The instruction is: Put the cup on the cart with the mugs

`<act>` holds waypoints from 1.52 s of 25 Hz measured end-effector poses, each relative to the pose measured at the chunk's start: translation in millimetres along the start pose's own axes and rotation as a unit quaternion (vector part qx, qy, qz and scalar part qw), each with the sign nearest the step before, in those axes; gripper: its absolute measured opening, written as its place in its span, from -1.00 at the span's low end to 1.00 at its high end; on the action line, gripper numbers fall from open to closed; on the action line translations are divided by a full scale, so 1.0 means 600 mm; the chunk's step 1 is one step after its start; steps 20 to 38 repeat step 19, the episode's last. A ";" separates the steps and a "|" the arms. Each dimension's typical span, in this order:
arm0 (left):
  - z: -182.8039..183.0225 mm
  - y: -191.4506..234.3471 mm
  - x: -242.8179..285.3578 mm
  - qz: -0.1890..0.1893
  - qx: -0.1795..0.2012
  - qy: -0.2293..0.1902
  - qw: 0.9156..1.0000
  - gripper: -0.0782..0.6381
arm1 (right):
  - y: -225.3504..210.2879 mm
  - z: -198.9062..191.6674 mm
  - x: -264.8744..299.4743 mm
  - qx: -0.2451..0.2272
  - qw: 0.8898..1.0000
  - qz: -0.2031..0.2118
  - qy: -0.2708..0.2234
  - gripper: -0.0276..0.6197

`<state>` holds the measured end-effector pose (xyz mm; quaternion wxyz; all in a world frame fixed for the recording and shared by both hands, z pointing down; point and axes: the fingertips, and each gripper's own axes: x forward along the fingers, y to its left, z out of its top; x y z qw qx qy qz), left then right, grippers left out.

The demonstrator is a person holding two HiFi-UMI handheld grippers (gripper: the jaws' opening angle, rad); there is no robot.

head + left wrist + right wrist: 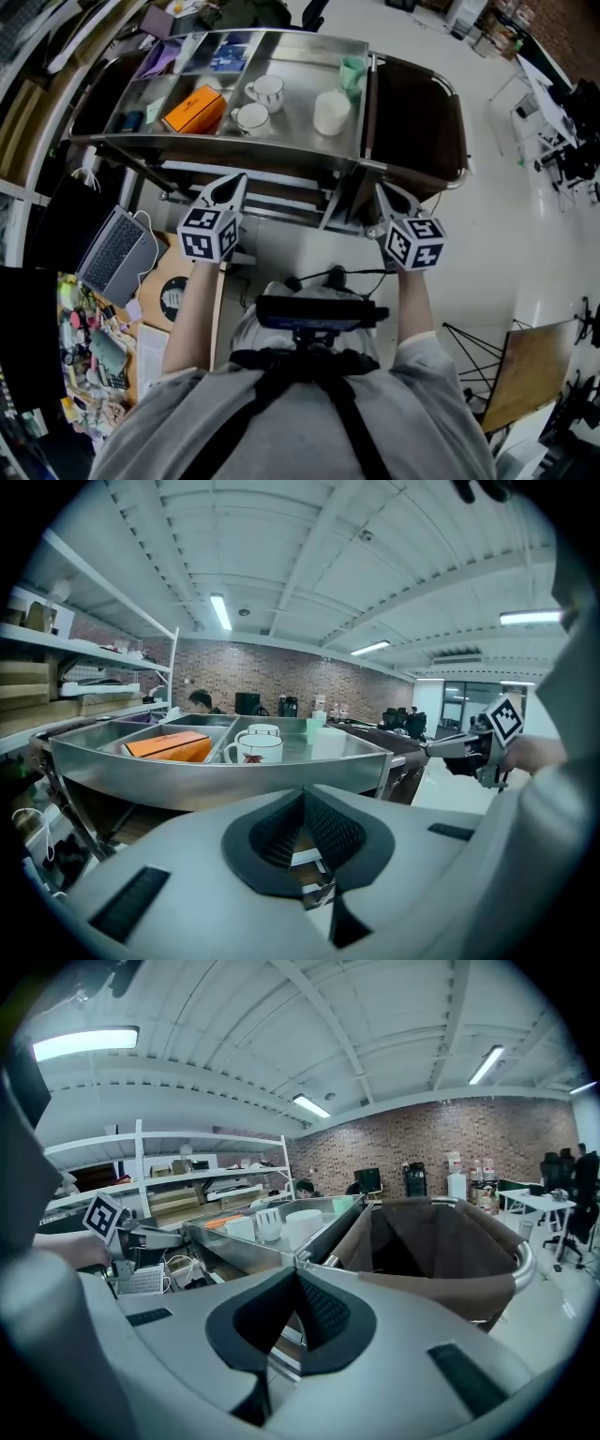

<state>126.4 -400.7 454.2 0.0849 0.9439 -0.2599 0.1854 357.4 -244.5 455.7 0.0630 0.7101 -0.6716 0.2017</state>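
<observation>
A steel cart (309, 148) stands in front of me. Its top tray holds two white mugs (265, 91) (251, 118), a plain white cup (331, 112) to their right and a pale green cup (352, 70) behind it. My left gripper (234, 180) hangs shut and empty just short of the cart's near rail, below the mugs. My right gripper (382, 189) is also shut and empty, near the cart's front right post. The left gripper view shows the mugs (255, 749) above its closed tips (303, 792). In the right gripper view, the white cup (303, 1227) stands beyond the closed tips (296, 1274).
An orange box (194, 109) lies left of the mugs in the tray. A dark brown bag (417, 112) hangs on the cart's right end. A laptop (117, 251) and a cluttered desk sit at the lower left. A brown board (525, 370) leans at the right.
</observation>
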 end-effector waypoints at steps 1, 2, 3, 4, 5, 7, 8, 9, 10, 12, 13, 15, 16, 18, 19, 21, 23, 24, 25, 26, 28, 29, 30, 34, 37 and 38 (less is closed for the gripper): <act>-0.002 0.000 -0.001 -0.002 -0.001 0.000 1.000 -0.77 | 0.002 -0.003 0.000 0.001 1.000 -0.001 0.001 -0.92; -0.004 0.000 -0.003 -0.004 -0.002 0.000 1.000 -0.77 | 0.004 -0.006 0.000 0.001 1.000 -0.001 0.003 -0.92; -0.005 0.000 -0.004 -0.005 -0.003 0.001 1.000 -0.77 | 0.006 -0.008 0.001 0.001 1.000 -0.002 0.004 -0.92; -0.007 0.000 -0.005 -0.006 -0.003 0.001 1.000 -0.77 | 0.007 -0.010 0.001 0.001 1.000 -0.003 0.005 -0.92; -0.008 0.001 -0.006 -0.006 -0.003 0.001 1.000 -0.77 | 0.009 -0.011 0.000 0.001 1.000 -0.003 0.006 -0.92; -0.009 0.001 -0.010 -0.007 -0.003 0.001 1.000 -0.77 | 0.011 -0.013 -0.002 0.002 1.000 -0.005 0.007 -0.92; -0.010 0.001 -0.011 -0.007 -0.003 0.000 1.000 -0.77 | 0.012 -0.014 -0.003 0.001 1.000 -0.005 0.008 -0.92; -0.011 0.002 -0.013 -0.006 -0.003 0.000 1.000 -0.77 | 0.013 -0.014 -0.003 0.001 1.000 -0.005 0.008 -0.92; -0.012 0.002 -0.014 -0.006 -0.003 0.000 1.000 -0.77 | 0.013 -0.014 -0.004 0.001 1.000 -0.005 0.008 -0.92; -0.013 0.002 -0.017 -0.006 -0.005 0.000 1.000 -0.77 | 0.015 -0.015 -0.006 0.000 1.000 -0.005 0.009 -0.92; -0.015 0.001 -0.018 -0.006 -0.005 -0.001 1.000 -0.77 | 0.016 -0.015 -0.007 -0.001 1.000 -0.004 0.009 -0.92; -0.018 -0.002 -0.020 -0.007 -0.006 0.000 1.000 -0.77 | 0.017 -0.016 -0.009 -0.002 1.000 -0.003 0.009 -0.92; -0.020 -0.004 -0.021 -0.008 -0.007 0.000 1.000 -0.77 | 0.018 -0.017 -0.010 -0.003 1.000 -0.002 0.009 -0.92; -0.024 -0.006 -0.023 -0.009 -0.008 0.001 1.000 -0.77 | 0.021 -0.019 -0.011 -0.004 1.000 0.000 0.009 -0.92; -0.026 -0.007 -0.025 -0.010 -0.009 0.001 1.000 -0.77 | 0.022 -0.020 -0.012 -0.005 1.000 0.000 0.010 -0.92; -0.026 -0.007 -0.025 -0.010 -0.009 0.001 1.000 -0.77 | 0.022 -0.020 -0.012 -0.005 1.000 0.000 0.010 -0.92; -0.026 -0.007 -0.025 -0.010 -0.009 0.001 1.000 -0.77 | 0.022 -0.020 -0.012 -0.005 1.000 0.000 0.010 -0.92; -0.026 -0.007 -0.025 -0.010 -0.009 0.001 1.000 -0.77 | 0.022 -0.020 -0.012 -0.005 1.000 0.000 0.010 -0.92; -0.026 -0.007 -0.025 -0.010 -0.009 0.001 1.000 -0.77 | 0.022 -0.020 -0.012 -0.005 1.000 0.000 0.010 -0.92; -0.026 -0.007 -0.025 -0.010 -0.009 0.001 1.000 -0.77 | 0.022 -0.020 -0.012 -0.005 1.000 0.000 0.010 -0.92; -0.026 -0.007 -0.025 -0.010 -0.009 0.001 1.000 -0.77 | 0.022 -0.020 -0.012 -0.005 1.000 0.000 0.010 -0.92; -0.026 -0.007 -0.025 -0.010 -0.009 0.001 1.000 -0.77 | 0.022 -0.020 -0.012 -0.005 1.000 0.000 0.010 -0.92; -0.026 -0.007 -0.025 -0.010 -0.009 0.001 1.000 -0.77 | 0.022 -0.020 -0.012 -0.005 1.000 0.000 0.010 -0.92; -0.026 -0.007 -0.025 -0.010 -0.009 0.001 1.000 -0.77 | 0.022 -0.020 -0.012 -0.005 1.000 0.000 0.010 -0.92; -0.026 -0.007 -0.025 -0.010 -0.009 0.001 1.000 -0.77 | 0.022 -0.020 -0.012 -0.005 1.000 0.000 0.010 -0.92; -0.026 -0.007 -0.025 -0.010 -0.009 0.001 1.000 -0.77 | 0.022 -0.020 -0.012 -0.005 1.000 0.000 0.010 -0.92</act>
